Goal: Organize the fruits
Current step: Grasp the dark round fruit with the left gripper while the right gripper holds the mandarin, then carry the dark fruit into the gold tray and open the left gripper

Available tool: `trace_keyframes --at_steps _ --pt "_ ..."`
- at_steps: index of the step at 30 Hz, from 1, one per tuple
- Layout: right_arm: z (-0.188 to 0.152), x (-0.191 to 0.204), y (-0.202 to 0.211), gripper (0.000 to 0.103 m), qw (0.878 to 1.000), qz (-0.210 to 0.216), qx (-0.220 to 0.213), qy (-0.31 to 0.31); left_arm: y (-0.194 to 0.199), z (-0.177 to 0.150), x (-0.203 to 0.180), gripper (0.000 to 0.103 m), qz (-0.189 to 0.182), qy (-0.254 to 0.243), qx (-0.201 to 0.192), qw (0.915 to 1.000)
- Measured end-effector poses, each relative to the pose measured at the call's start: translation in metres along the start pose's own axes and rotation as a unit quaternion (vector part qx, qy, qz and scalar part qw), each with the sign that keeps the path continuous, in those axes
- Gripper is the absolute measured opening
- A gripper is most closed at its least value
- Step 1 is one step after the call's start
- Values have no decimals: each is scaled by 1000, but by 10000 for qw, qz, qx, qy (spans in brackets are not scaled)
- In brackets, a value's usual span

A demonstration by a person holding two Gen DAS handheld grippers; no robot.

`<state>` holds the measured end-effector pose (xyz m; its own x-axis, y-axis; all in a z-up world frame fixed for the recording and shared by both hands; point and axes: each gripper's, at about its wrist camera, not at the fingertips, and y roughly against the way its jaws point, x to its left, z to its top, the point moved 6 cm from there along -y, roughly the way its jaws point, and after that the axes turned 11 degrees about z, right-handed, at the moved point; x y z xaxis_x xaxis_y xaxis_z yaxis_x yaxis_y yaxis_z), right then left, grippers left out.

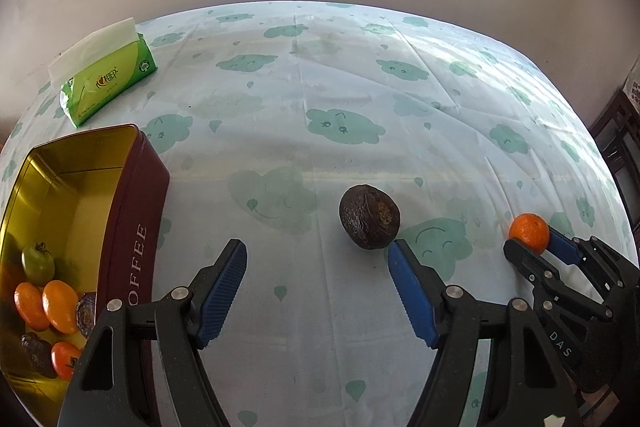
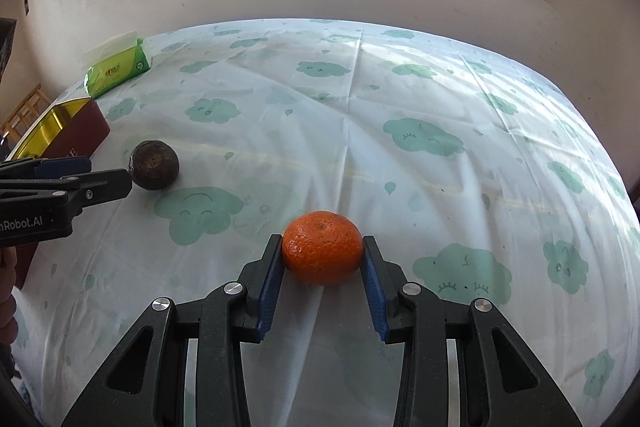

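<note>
The coffee tin (image 1: 136, 227) is the reference. The dark wrinkled fruit (image 1: 369, 223) rests on the cloud-print counter (image 1: 360, 87) to the right of the tin, apart from it, and lies just beyond the right-hand fingertip of the left gripper (image 1: 318, 257), off the centreline of its gap. Those jaws stand open with nothing between them, angled steeply down at the cloth. The fruit is nearly round; I judge no axis matters for a grasp. The right gripper (image 2: 323, 253), farther from the tin than the dark fruit, has its jaws closed on the mandarin (image 2: 322, 247), pads pressing both flanks. The tin already holds several fruits (image 1: 48, 303). The left hand is nearer both dark fruit and tin.
</note>
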<state>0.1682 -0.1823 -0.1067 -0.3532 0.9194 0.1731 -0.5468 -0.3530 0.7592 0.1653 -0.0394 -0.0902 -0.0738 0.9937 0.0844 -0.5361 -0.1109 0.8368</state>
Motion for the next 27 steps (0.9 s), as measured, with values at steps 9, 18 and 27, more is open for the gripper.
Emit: trace_keyframes --at_steps 9,18,27 --pt "0 -2 -3 39 10000 76 43 -47 -14 12 -15 62 -194 -34 15 9998" --pt "0 -2 -3 39 10000 70 45 -41 -22 11 -29 38 -432 -58 87 9990" --pt "0 -1 -3 39 10000 66 47 -39 -16 6 -26 34 -423 -87 69 9990"
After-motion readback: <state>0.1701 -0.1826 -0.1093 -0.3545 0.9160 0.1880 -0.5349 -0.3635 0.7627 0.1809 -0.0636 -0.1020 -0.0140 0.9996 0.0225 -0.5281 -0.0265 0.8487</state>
